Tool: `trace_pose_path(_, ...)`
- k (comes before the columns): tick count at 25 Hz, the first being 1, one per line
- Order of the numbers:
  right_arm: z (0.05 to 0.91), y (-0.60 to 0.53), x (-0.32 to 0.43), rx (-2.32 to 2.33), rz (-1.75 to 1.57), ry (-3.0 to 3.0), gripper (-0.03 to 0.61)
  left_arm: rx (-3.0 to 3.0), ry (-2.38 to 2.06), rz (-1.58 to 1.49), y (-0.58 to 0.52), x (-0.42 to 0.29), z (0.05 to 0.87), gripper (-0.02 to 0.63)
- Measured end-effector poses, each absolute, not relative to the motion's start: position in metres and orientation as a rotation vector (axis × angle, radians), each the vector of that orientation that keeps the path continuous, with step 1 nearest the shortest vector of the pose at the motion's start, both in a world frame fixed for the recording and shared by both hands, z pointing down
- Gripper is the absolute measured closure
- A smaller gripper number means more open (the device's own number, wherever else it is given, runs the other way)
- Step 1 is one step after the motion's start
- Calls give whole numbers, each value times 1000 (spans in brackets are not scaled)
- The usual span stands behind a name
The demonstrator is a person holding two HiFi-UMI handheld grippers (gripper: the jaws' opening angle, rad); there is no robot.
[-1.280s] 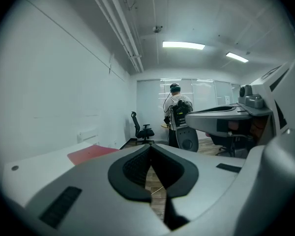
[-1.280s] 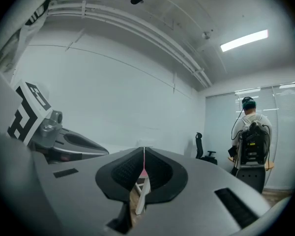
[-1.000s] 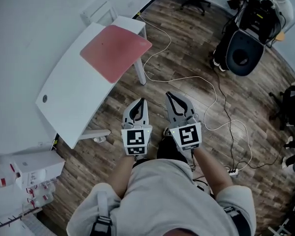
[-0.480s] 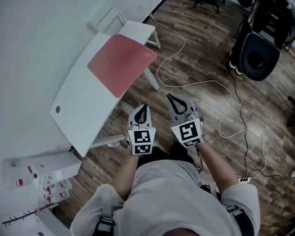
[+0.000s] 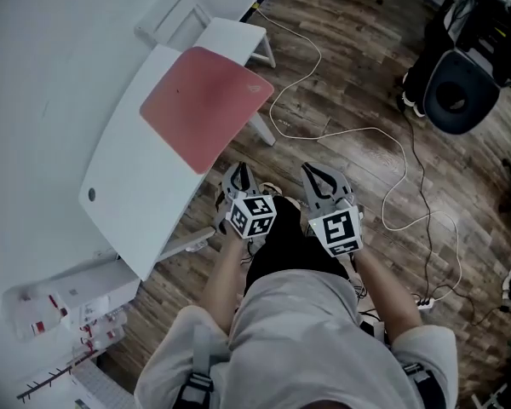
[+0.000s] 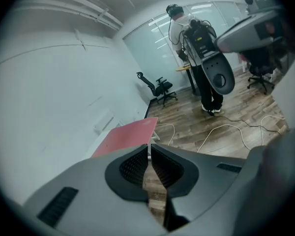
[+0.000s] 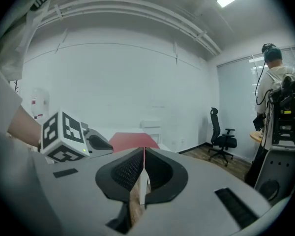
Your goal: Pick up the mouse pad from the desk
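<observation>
Short of the table's [image 5: 128, 186] edge, left claw [image 5: 238, 174] and right claw [image 5: 320, 174], pressed together empty, should be spread before the mouse pad [image 5: 206, 102] is reached.

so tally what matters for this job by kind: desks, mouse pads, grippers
desk: 1
red mouse pad: 1
grippers: 2 (left gripper, right gripper, both shut and empty)
total: 4
</observation>
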State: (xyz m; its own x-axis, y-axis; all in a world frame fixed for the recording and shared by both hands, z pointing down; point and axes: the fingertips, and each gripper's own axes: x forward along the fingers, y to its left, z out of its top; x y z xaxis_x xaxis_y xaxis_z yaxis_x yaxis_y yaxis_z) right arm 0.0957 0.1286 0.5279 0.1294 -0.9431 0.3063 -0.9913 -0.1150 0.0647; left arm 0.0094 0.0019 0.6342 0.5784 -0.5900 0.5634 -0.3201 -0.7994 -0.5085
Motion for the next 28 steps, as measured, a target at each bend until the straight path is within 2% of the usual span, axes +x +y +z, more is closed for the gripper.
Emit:
trace_pose_path(3,539,122,103,2160,313,-1874,537,-2400,723,-1137,-27,16,667,596)
trace_pose_path(4,543,119,107,2160,326,-1864,537,-2378,709,-1166,-35,20,678,582)
trace_pose_path(7,551,111,118,2164,365,-1847,537,-2300,662,-1245,-58,31,706,476)
trace_pose_path(14,575,88,126,2143,458,-1841,537,-2161,598,-1344,-98,42,752,419)
trace_pose_path(22,592,70,127,2095,520,-1860,537,-2070,599,-1414,-115,36,768,421)
trace_pose_path(24,595,62,128,2080,525,-1865,537,-2073,584,-1413,-119,35,765,483)
trace_pose_path(28,604,45,132,2034,526,-1876,537,-2146,557,-1424,-119,36,760,545)
